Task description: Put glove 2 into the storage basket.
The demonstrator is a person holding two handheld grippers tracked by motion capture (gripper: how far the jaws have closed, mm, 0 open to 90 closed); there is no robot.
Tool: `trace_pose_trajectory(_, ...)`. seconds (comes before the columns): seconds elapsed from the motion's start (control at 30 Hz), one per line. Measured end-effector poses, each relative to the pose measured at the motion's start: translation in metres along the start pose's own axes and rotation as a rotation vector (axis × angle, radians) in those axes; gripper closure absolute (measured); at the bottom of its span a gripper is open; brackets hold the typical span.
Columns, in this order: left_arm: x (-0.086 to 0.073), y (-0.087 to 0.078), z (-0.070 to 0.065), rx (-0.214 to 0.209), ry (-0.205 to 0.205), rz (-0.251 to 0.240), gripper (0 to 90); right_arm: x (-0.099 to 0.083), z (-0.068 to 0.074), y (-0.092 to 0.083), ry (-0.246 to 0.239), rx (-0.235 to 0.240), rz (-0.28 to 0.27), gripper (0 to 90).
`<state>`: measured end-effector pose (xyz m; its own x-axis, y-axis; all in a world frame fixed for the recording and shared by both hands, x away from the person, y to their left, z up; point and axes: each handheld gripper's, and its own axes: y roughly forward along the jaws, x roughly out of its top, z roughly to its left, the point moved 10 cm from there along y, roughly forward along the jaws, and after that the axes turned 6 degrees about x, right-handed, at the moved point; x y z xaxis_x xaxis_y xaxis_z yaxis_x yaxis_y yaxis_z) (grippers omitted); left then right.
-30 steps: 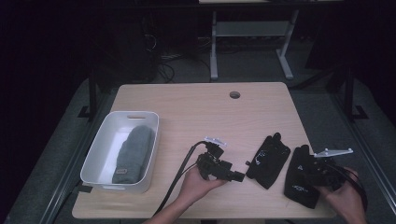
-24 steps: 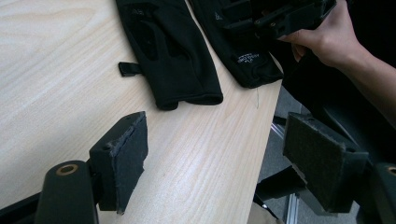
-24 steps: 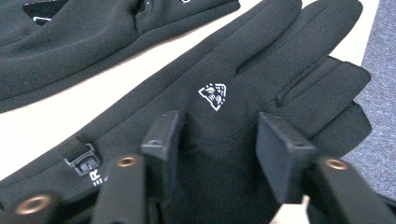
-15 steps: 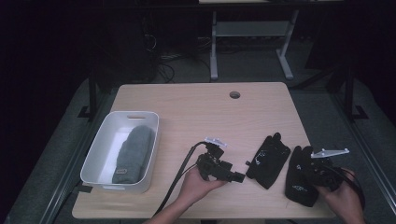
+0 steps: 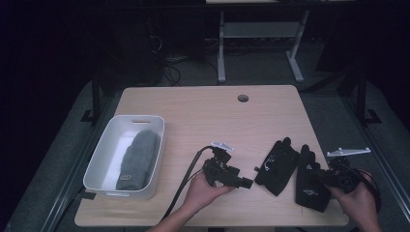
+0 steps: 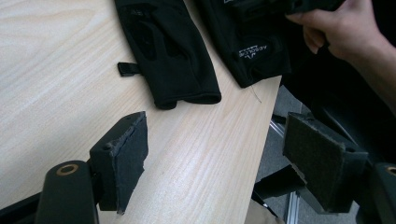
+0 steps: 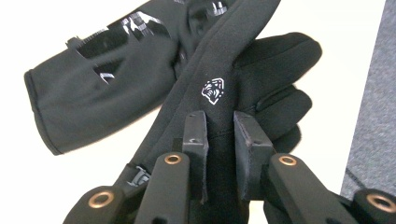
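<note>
pinching the right glove near the table's right front corner, our right gripper has just been closing on it; left gripper gapes empty. next we lift toward the bin.

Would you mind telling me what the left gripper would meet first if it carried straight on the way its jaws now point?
Most likely the nearer black glove: it lies on the table just ahead of the open left gripper, though depth is hard to judge.
</note>
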<state>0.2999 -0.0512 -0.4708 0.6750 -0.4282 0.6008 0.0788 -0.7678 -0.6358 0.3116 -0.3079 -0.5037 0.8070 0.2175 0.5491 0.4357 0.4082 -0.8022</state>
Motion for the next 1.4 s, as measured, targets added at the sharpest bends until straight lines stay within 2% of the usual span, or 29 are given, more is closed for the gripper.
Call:
trace_pose_trajectory(0.2, 0.000, -0.003, 0.001, 0.006, 0.004, 0.000, 22.6, 0.020, 0.012, -0.009, -0.009, 0.014, -0.027, 76.2)
trace_pose_trajectory(0.27, 0.001, -0.005, 0.001, 0.009, 0.005, -0.007, 22.6, 0.034, 0.022, -0.014, 0.000, 0.039, -0.056, 76.2)
trace_pose_trajectory(0.3, 0.001, -0.005, 0.001, 0.009, 0.005, -0.007, 22.6, 0.034, 0.022, -0.014, 0.000, 0.039, -0.056, 76.2)
trace_pose_trajectory(0.33, 0.001, -0.006, 0.002, 0.010, 0.006, -0.005, 22.5, 0.045, 0.029, -0.015, 0.013, 0.054, -0.073, 76.2)
trace_pose_trajectory(0.43, 0.001, -0.007, 0.002, 0.012, 0.005, -0.008, 22.5, 0.053, 0.035, -0.012, 0.010, 0.062, -0.076, 76.0)
trace_pose_trajectory(0.5, 0.000, -0.009, 0.002, 0.013, 0.005, -0.011, 22.5, 0.064, 0.043, -0.004, 0.012, 0.080, -0.080, 75.9)
trace_pose_trajectory(0.53, 0.000, -0.010, 0.002, 0.013, 0.005, -0.011, 22.5, 0.066, 0.045, -0.001, 0.028, 0.081, -0.079, 75.8)
trace_pose_trajectory(0.67, -0.002, -0.012, 0.004, 0.019, 0.004, -0.010, 22.5, 0.072, 0.047, 0.009, 0.054, 0.083, -0.078, 75.8)
trace_pose_trajectory(0.7, -0.002, -0.013, 0.006, 0.020, 0.000, -0.011, 22.5, 0.073, 0.048, 0.015, 0.081, 0.085, -0.072, 75.8)
trace_pose_trajectory(0.8, -0.003, -0.013, 0.006, 0.022, -0.001, -0.011, 22.5, 0.075, 0.049, 0.021, 0.097, 0.085, -0.076, 75.8)
trace_pose_trajectory(0.87, -0.003, -0.013, 0.006, 0.021, 0.000, -0.008, 22.5, 0.077, 0.051, 0.027, 0.133, 0.095, -0.082, 75.7)
trace_pose_trajectory(0.9, -0.003, -0.013, 0.006, 0.021, 0.000, -0.008, 22.5, 0.077, 0.050, 0.030, 0.130, 0.083, -0.081, 75.6)
trace_pose_trajectory(0.93, -0.004, -0.012, 0.006, 0.019, 0.001, -0.005, 22.5, 0.077, 0.051, 0.032, 0.150, 0.077, -0.074, 75.5)
trace_pose_trajectory(1.0, -0.004, -0.012, 0.006, 0.018, 0.000, -0.005, 22.5, 0.077, 0.050, 0.034, 0.142, 0.070, -0.077, 75.5)
trace_pose_trajectory(1.23, -0.007, -0.009, 0.007, 0.021, -0.005, 0.002, 22.5, 0.072, 0.052, 0.050, 0.184, 0.054, -0.060, 73.2)
trace_pose_trajectory(1.33, -0.007, -0.008, 0.008, 0.024, -0.009, 0.001, 22.5, 0.067, 0.051, 0.054, 0.196, 0.046, -0.046, 66.4)
trace_pose_trajectory(1.4, -0.006, -0.006, 0.009, 0.027, -0.011, 0.003, 22.6, 0.065, 0.050, 0.055, 0.195, 0.041, -0.046, 65.5)
